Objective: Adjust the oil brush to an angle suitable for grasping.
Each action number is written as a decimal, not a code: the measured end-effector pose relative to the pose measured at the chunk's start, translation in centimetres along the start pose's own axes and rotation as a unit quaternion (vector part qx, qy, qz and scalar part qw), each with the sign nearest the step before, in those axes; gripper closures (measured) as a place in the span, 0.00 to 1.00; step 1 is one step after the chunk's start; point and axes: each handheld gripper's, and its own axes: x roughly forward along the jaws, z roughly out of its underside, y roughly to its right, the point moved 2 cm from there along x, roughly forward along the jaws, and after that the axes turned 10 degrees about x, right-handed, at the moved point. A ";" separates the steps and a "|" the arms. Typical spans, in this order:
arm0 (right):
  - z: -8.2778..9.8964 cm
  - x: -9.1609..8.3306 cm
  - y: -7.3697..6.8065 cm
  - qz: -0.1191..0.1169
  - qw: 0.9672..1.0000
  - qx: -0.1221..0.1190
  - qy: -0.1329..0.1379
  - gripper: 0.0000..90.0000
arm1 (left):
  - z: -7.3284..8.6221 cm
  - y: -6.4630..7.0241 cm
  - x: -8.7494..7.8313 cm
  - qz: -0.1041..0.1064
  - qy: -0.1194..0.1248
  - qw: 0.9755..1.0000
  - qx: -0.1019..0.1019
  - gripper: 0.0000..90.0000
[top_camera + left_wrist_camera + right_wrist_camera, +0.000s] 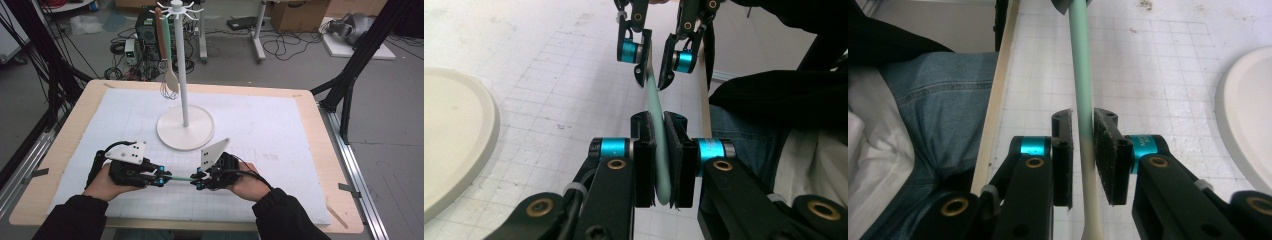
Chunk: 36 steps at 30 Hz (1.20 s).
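A slim mint-green utensil point(180, 179) lies level between my two grippers near the table's front edge. My left gripper point(162, 180) is shut on one end of it; in the left gripper view the green strip point(655, 100) is pinched flat between the pads point(663, 150). My right gripper point(196, 182) faces it from the other side. In the right gripper view the handle point(1080, 60) runs between the jaws point(1082, 150), fading to cream at its near end, with a thin gap on one side. The left gripper view shows those far jaws point(653, 75) slightly apart around the handle.
A white utensil stand point(181, 60) with a round base point(175, 135) rises at the table's middle, just beyond the grippers. A spatula point(171, 77) and a wire whisk point(167, 92) hang from its hooks. The person's lap lies beyond the table's front edge point(993, 110).
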 end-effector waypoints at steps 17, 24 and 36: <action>-0.1 0.1 0.2 0.005 0.999 0.016 0.041 0.94 | -0.2 -0.2 -0.2 -0.010 0.022 1.000 -0.018 0.77; 0.0 0.5 0.0 0.005 0.999 0.010 0.039 0.94 | -0.6 -0.3 -0.1 -0.009 0.029 0.999 -0.015 0.85; -0.6 1.0 -0.3 0.015 1.000 0.000 0.009 0.88 | -0.6 -0.2 0.1 -0.007 0.008 1.000 -0.002 0.92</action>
